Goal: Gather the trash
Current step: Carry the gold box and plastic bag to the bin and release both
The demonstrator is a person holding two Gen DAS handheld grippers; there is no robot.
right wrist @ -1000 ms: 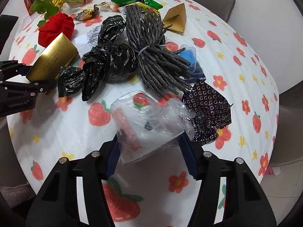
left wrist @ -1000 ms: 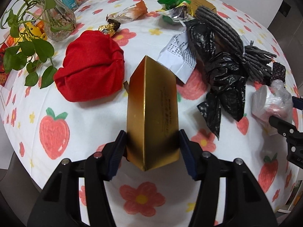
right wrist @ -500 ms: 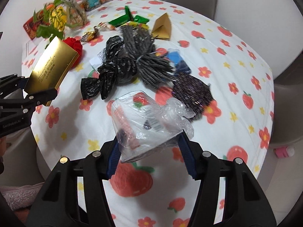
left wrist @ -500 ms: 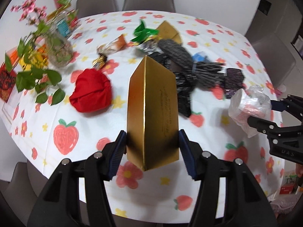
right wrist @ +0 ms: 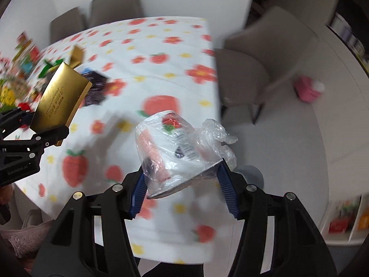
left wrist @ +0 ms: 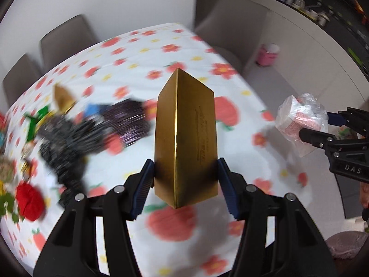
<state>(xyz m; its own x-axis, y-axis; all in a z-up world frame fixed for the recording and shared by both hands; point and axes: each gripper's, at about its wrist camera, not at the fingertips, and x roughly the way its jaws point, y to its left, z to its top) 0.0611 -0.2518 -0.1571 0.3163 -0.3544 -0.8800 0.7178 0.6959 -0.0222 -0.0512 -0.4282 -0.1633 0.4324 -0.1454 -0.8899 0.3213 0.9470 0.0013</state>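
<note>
Above the flowered tablecloth [left wrist: 143, 53], left gripper [left wrist: 184, 180] clamps a gold box [left wrist: 186, 138]; right gripper [right wrist: 182, 184] clamps a plastic-wrapped cup [right wrist: 170, 152].

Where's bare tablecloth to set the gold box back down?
Free: the cloth right of the gold box, toward the table's right edge, and the near strip under the left gripper. Crowded: the left side, with dark bags, a red cloth and a small gold box. The right gripper holds a plastic-wrapped cup.
</note>
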